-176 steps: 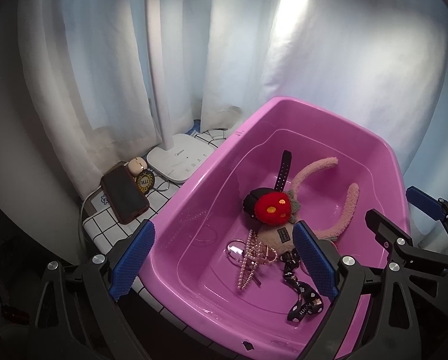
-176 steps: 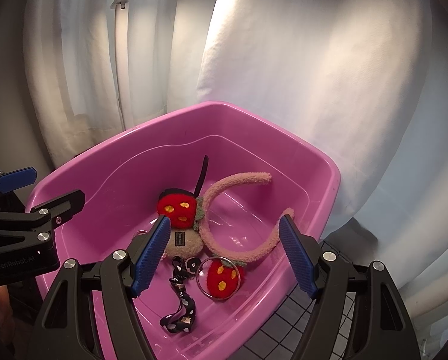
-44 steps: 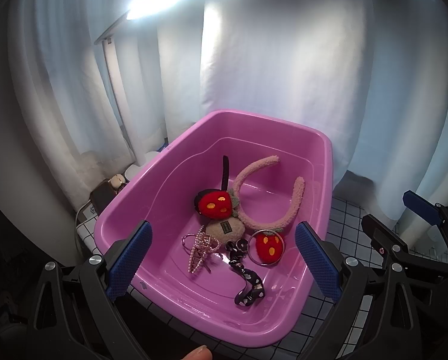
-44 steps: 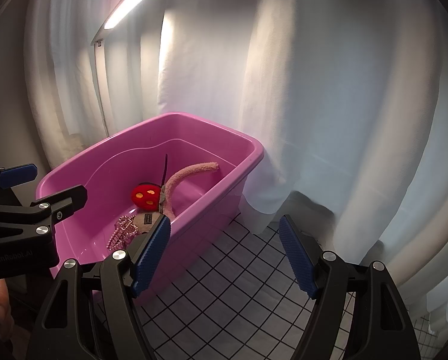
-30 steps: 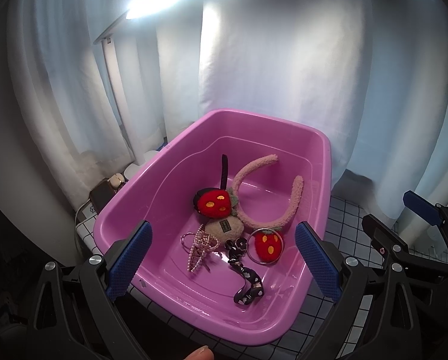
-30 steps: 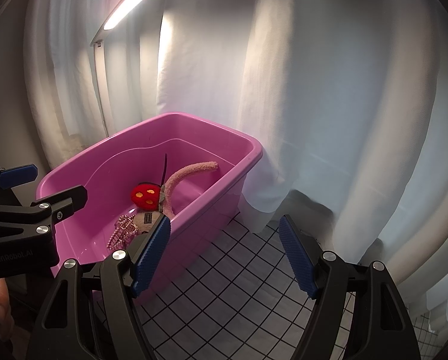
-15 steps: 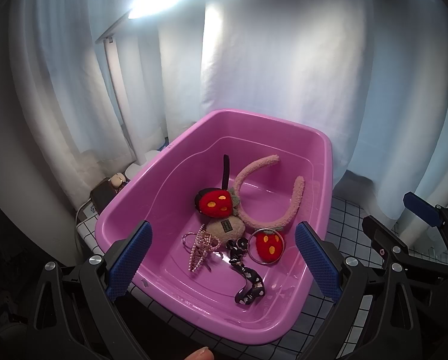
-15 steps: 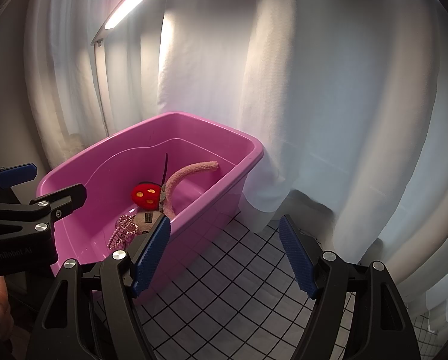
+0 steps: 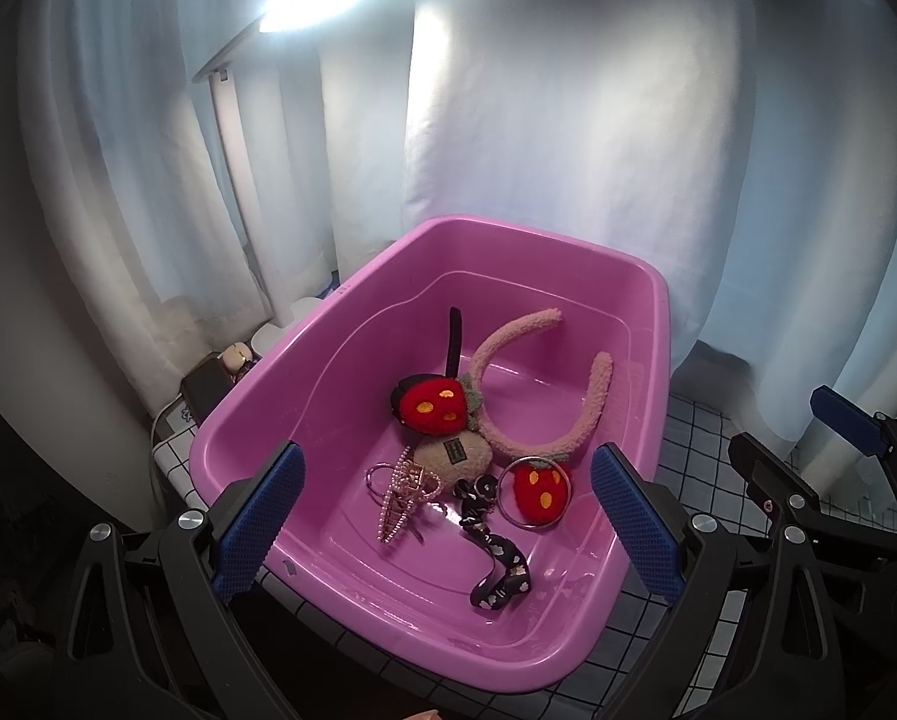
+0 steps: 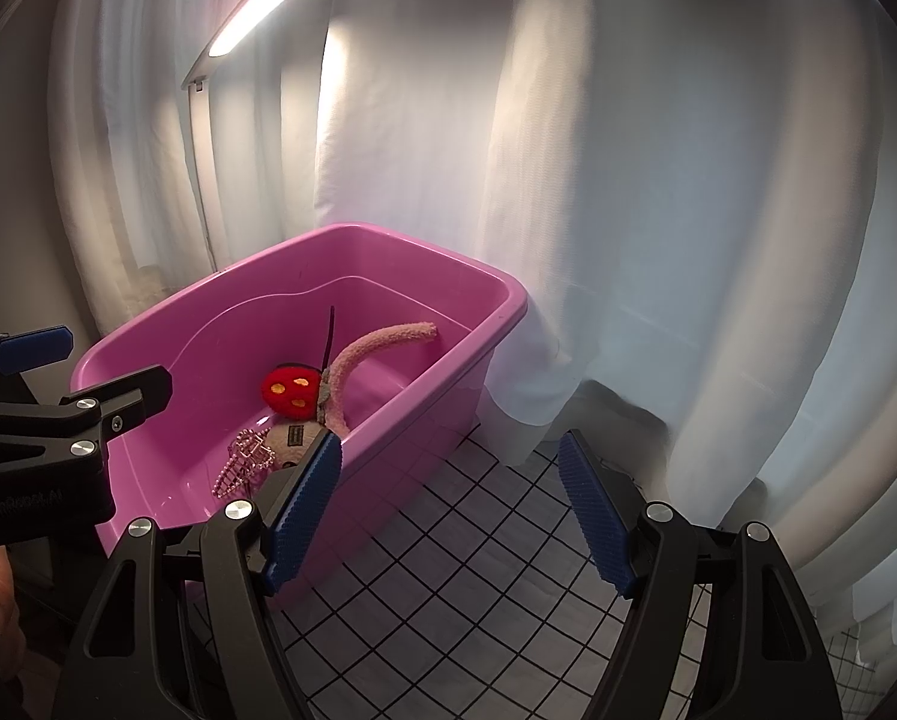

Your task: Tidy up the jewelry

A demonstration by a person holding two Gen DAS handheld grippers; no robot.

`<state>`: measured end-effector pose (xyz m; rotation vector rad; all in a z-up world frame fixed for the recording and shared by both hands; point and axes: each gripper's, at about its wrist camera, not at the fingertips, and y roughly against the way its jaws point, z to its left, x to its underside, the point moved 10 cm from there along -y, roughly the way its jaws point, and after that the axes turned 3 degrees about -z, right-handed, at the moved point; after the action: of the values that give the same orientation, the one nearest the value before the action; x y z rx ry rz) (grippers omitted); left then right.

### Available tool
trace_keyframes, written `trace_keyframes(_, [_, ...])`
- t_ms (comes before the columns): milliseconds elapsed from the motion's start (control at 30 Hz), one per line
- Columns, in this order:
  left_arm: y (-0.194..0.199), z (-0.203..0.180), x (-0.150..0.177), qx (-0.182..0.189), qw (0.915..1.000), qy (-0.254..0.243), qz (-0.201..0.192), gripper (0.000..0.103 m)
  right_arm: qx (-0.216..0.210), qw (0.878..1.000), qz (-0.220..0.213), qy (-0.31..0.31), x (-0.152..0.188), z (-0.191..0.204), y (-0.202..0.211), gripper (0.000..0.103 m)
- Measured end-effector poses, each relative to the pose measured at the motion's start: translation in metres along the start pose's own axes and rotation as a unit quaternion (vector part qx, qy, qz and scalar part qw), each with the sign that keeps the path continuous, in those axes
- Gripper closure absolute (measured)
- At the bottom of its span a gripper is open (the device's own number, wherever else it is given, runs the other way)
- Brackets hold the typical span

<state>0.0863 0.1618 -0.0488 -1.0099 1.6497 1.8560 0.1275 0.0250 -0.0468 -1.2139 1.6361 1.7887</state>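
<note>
Jewelry pile: the accessories lie heaped near the middle of the pink plastic tub (image 9: 652, 372), all of them inside its walls; I judge the sorting is done or nearly so, as nothing lies loose on the tiles in either view.
Plush headband (image 9: 592, 402): a fuzzy pink arc, its ends pointing toward the far wall, with a red strawberry pompom (image 9: 433, 405) at its left side.
Beige pouch (image 9: 454, 457): a soft oval with a small dark label, touching the headband's lower curve.
Pearl hair claw (image 9: 397, 501): pale pink and beaded, just left of the pouch, with a thin ring beside it.
Strawberry keyring (image 9: 535, 493): a small red plush inside a metal hoop, below the headband's right end.
Black ribbon strap (image 9: 496, 564): dark with pale dots, trailing toward the near wall.
Tub placement: it stands on a white tiled tabletop (image 10: 478, 588) against a white curtain (image 10: 658, 180), under a lit desk lamp (image 10: 256, 3).
Left gripper (image 9: 445, 531): spread wide, holding nothing, hovering above the tub's near rim and aimed down at the pile.
Right gripper (image 10: 448, 516): blue pads well apart, empty, off to the tub's right over bare tiles.
Why so: both seem parked clear of the tub.
</note>
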Motion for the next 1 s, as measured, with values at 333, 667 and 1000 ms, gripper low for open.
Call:
trace_keyframes(333, [-0.0001, 0.0002, 0.0002, -0.001, 1.0000, 0.000, -0.001, 0.008, 0.000, 1.000, 0.000, 0.000, 0.0004, 0.0007, 0.0002, 0.031])
trace_keyframes(667, [0.0007, 0.0033, -0.0008, -0.003, 1.0000, 0.002, -0.002, 0.008, 0.000, 1.000, 0.000, 0.001, 0.0003, 0.0008, 0.0006, 0.031])
trace_keyframes(1000, [0.0016, 0.0041, -0.0001, -0.005, 1.0000, 0.002, -0.002, 0.007, 0.000, 1.000, 0.000, 0.000, 0.0003, 0.0008, 0.0011, 0.031])
